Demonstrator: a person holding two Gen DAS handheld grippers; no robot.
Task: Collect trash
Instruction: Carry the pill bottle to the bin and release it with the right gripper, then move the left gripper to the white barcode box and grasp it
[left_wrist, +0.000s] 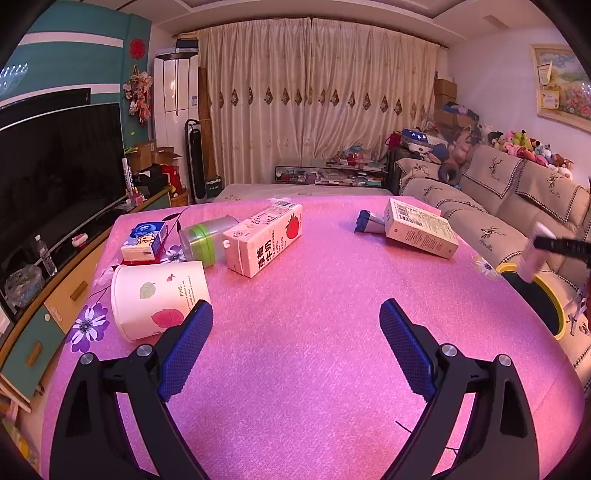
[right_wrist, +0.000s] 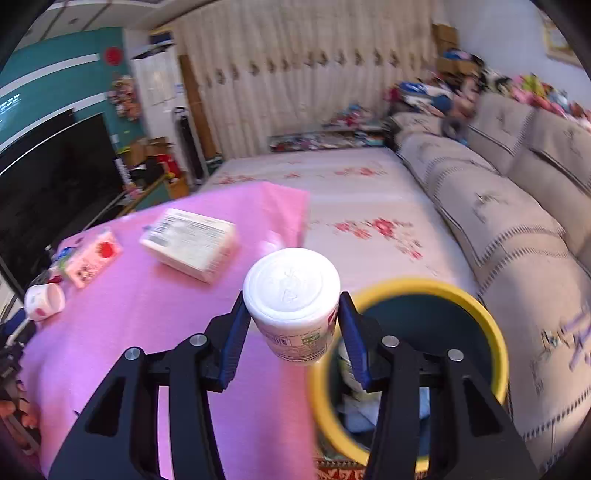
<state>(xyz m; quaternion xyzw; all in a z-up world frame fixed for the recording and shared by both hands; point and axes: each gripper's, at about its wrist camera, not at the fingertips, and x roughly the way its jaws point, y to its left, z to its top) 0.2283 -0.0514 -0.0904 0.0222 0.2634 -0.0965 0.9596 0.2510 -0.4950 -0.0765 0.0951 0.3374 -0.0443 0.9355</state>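
Right claw (right_wrist: 291, 334) clamped on a white yogurt-style cup (right_wrist: 291, 295), pads pressing both sides, cup bottom facing the camera. Cup held in the air at the table (right_wrist: 147, 332) edge, just beside and partly over the yellow-rimmed trash bin (right_wrist: 491, 332). Bin sits off the table's right side, next to the sofa (right_wrist: 517, 221); some trash visible inside already. Right view blurred.

Left claw (left_wrist: 295, 347) spread wide, nothing between the pads, low over the pink table cover, near a tipped paper cup (left_wrist: 159, 299).

Step in hand, as judged: carrying the cup to the bin, drop not yet done. Next move calls for centring the cup fully over the bin mouth, then opening the pads to let it fall; release too early risks hitting the rim or landing back on the table.

Left to collect, likely: paper cup, strawberry milk carton (left_wrist: 264, 240), green-lidded container (left_wrist: 207, 238), flat box (left_wrist: 421, 229), blue-capped tube (left_wrist: 365, 221) beside it. Tissue pack (left_wrist: 144, 242) possibly not trash, cannot tell.
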